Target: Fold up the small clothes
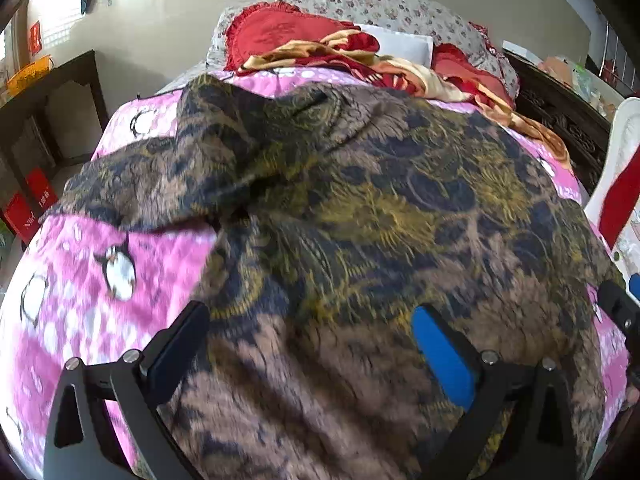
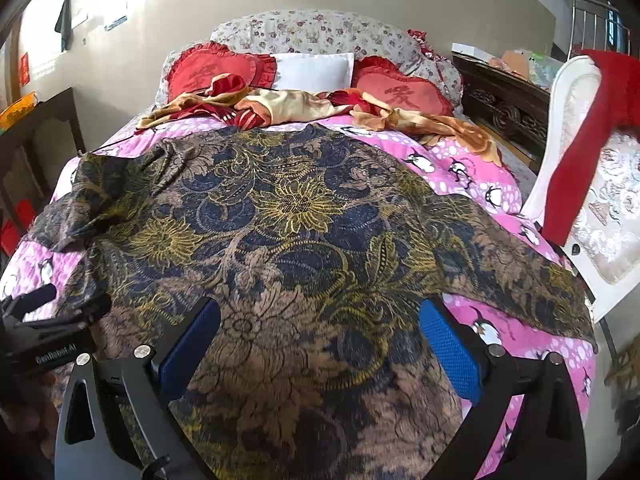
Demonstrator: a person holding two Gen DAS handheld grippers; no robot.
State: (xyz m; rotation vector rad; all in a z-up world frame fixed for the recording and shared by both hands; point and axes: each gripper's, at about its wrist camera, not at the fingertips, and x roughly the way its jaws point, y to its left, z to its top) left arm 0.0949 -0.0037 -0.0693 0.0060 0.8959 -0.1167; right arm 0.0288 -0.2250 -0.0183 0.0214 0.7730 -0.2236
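A patterned brown, navy and yellow shirt (image 2: 288, 216) lies spread flat on the pink penguin quilt (image 2: 472, 172) of the bed, its neck end toward the red heart cushions (image 2: 216, 70) and its sleeves reaching out over the quilt on both sides. The left gripper (image 1: 316, 344) hovers over the shirt's near part with its jaws wide apart, gripping nothing, and the sleeve on that side looks bunched and rumpled. The right gripper (image 2: 320, 344) is likewise held wide open over the shirt's near hem, nothing between its blue pads (image 2: 448, 350), beside the left gripper at the shirt's near left edge.
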